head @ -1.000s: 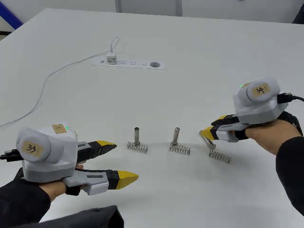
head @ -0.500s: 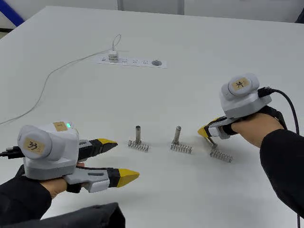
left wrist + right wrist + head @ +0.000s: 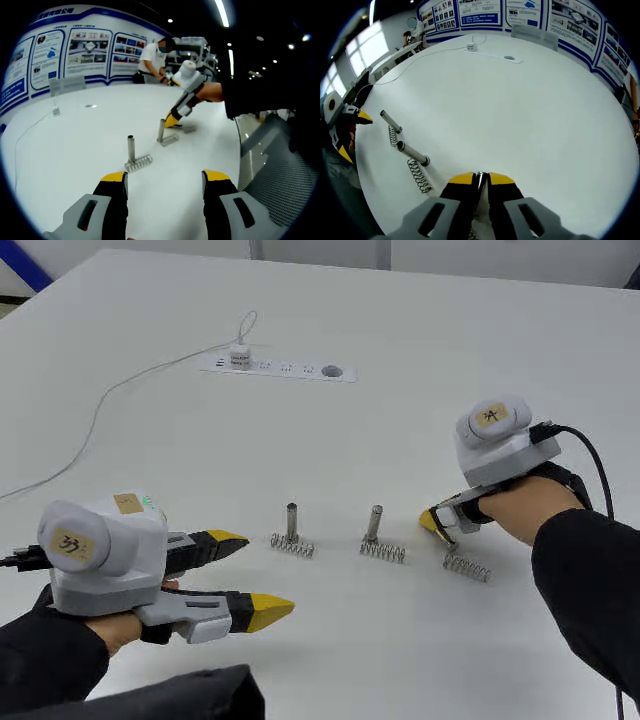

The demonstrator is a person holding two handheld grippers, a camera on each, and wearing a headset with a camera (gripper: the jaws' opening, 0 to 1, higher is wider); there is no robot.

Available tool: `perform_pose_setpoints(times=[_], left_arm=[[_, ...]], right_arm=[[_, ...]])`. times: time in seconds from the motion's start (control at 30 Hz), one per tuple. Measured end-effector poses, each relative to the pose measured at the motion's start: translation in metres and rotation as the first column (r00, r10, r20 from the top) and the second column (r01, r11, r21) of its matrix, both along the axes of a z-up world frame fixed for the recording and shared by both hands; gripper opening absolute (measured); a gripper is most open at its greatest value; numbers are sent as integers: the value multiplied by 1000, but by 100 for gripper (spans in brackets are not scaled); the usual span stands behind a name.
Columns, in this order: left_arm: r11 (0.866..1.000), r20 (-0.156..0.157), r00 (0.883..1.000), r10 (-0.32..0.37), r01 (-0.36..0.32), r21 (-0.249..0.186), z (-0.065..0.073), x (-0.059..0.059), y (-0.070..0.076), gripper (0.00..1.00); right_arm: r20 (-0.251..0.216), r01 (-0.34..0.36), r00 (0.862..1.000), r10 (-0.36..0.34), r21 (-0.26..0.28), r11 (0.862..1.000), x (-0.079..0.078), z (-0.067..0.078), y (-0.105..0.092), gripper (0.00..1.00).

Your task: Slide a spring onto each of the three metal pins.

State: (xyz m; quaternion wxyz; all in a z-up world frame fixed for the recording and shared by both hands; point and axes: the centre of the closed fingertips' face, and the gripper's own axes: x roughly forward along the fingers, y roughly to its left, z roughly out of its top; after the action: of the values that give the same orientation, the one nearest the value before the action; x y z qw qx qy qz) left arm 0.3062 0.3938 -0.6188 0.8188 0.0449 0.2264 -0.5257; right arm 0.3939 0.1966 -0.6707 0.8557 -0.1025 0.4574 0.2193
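Right of the middle pin (image 3: 373, 523), the right gripper (image 3: 432, 522), closed on the third pin (image 3: 480, 181), has turned steeper; its spring (image 3: 466, 566) is not yet on, and the left gripper (image 3: 245, 575) is open and empty.

Two upright pins (image 3: 291, 521) on open table (image 3: 420, 420)

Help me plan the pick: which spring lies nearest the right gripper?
The rightmost spring, just beside the right gripper; the other two lie by upright pins.
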Motion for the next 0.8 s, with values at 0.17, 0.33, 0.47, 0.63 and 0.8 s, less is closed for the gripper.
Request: perform_pose_setpoints(times=[0.17,0.33,0.47,0.63,0.8], left_arm=[[1000,-1,1000,0,0,-1,0,0,0,61],[1000,-1,1000,-1,1,-2,0,-1,0,61],[1000,-1,1000,-3,3,0,0,-1,-1,61],[1000,0,1000,-3,3,0,0,-1,0,61],[1000,-1,1000,-4,4,2,0,0,0,60]], right_arm=[[-5,-15,1000,15,-43,999,-1,0,2,11],[-14,-16,1000,15,-69,997,-1,-1,2,10],[-29,-2,1000,-1,-82,997,1,-1,1,9],[-12,-10,1000,9,-72,997,0,-1,0,9],[8,3,1000,-3,-54,999,-3,6,-1,9]])
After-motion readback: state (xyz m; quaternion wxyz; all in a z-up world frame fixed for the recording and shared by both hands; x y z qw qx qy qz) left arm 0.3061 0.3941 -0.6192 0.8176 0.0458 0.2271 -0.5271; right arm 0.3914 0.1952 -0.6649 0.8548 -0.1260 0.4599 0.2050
